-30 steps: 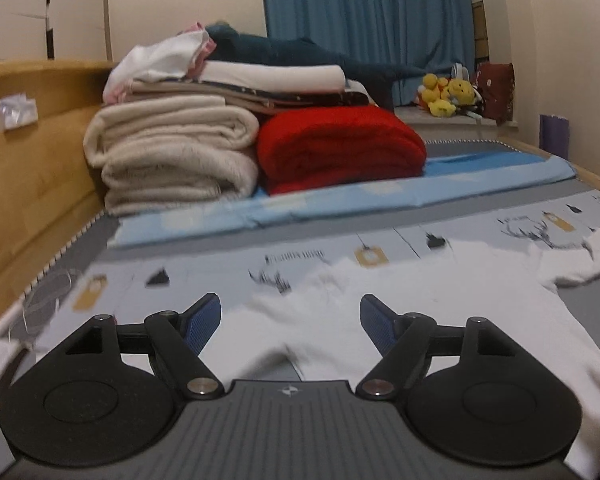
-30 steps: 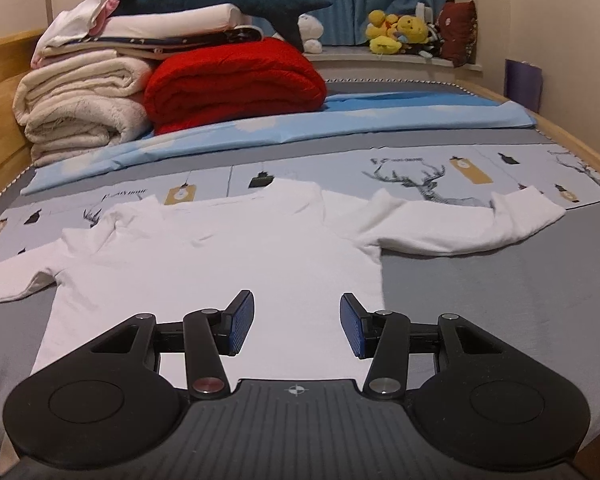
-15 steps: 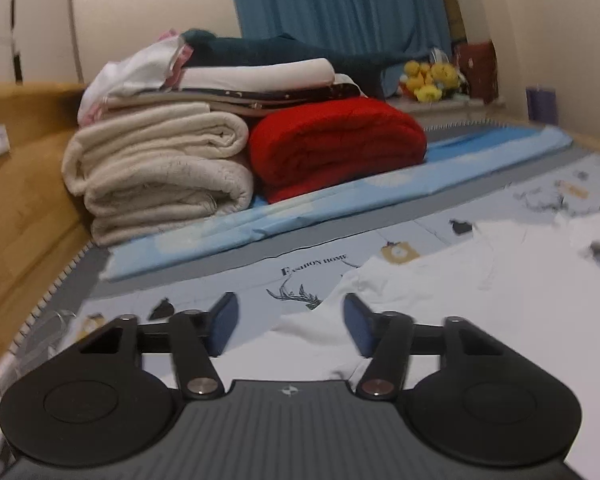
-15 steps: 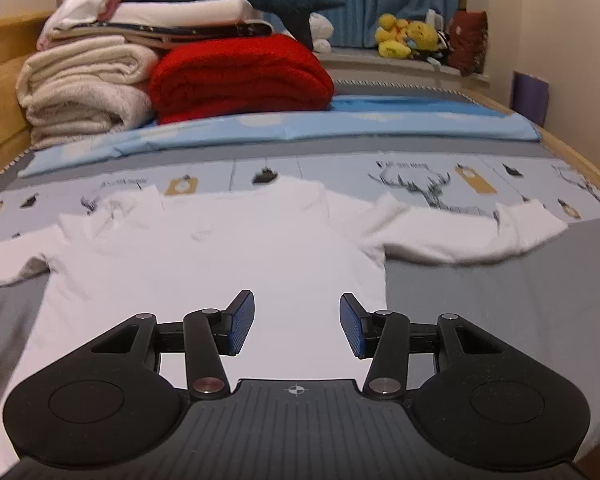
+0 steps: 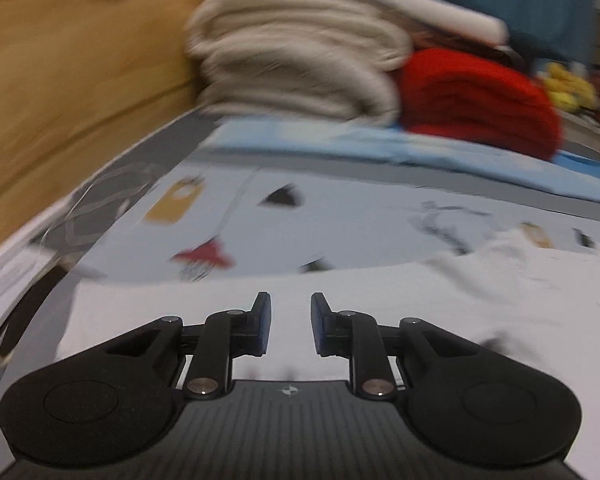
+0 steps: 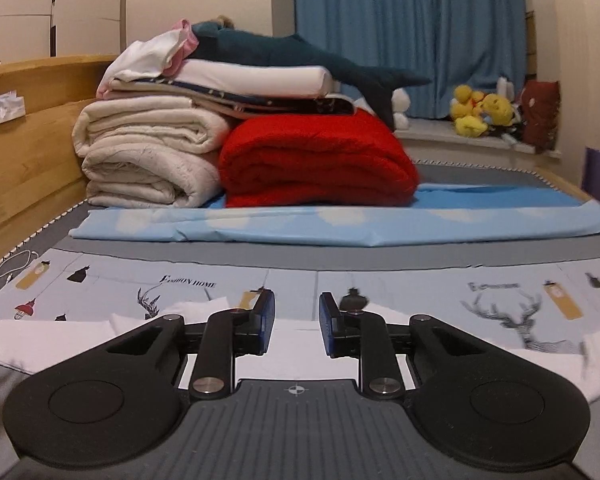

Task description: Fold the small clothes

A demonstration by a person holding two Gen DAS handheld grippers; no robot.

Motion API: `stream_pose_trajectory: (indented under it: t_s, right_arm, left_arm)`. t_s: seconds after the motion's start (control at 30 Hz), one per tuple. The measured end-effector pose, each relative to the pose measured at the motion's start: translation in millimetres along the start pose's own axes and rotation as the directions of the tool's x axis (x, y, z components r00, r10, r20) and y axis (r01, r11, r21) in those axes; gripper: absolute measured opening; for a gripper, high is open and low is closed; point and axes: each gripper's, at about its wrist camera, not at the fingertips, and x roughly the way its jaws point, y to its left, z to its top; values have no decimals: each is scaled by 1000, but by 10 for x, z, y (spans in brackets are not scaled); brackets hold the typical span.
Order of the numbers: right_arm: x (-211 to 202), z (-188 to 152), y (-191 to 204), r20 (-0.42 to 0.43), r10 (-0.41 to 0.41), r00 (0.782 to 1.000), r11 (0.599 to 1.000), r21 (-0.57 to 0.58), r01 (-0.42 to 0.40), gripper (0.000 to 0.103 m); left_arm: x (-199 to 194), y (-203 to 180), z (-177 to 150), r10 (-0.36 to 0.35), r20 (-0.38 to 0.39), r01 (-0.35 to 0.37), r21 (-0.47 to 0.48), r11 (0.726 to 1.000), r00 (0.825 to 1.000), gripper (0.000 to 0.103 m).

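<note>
A small white long-sleeved shirt [image 5: 380, 300] lies flat on the printed grey bedsheet [image 5: 340, 216]. In the blurred left wrist view, my left gripper [image 5: 290, 297] hovers over the shirt's left side. Its jaws are closing to a narrow gap, and white cloth shows behind the gap with nothing pressed between the pads. In the right wrist view, my right gripper [image 6: 297, 296] sits low over the upper edge of the shirt [image 6: 60, 338], near the collar. Its jaws are also closing, a slim gap remains, and no cloth is pinched.
Folded cream blankets [image 6: 148, 160] and a red blanket [image 6: 316, 164] are stacked at the head of the bed, on a light blue sheet [image 6: 340, 226]. A wooden bed frame [image 6: 24, 152] runs along the left. A white cable [image 6: 8, 272] lies near it. Plush toys [image 6: 480, 114] sit on the sill.
The left gripper swung left and down over the shirt's left side, and its jaws narrowed. The right gripper moved forward to the shirt's upper edge, and its jaws narrowed too.
</note>
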Motion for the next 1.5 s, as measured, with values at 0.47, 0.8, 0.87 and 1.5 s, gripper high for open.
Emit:
stream_pose_trajectory:
  t_s: [0.47,0.8,0.87,1.5]
  right_arm:
    - [462,61,105,-191,80,978,997,24,-77,27]
    - [381,51,100,-219,46,975,998,-37,-55,27]
    - [296,68,98,-198,33,980,997,-66,-47,27]
    - [227,-210,-489,-280,-36,959,993,97,66,14]
  left_arm:
    - [648,1337,-289,59,-343,-253,-554,793,938,53]
    - [323,751,127,256,-211,-321,-388,864,943,4]
    - [146,479,257,240,-132,-272,-359,893,962,4]
    - [-268,-2164,374,-144,23,146,-199,969,989,3]
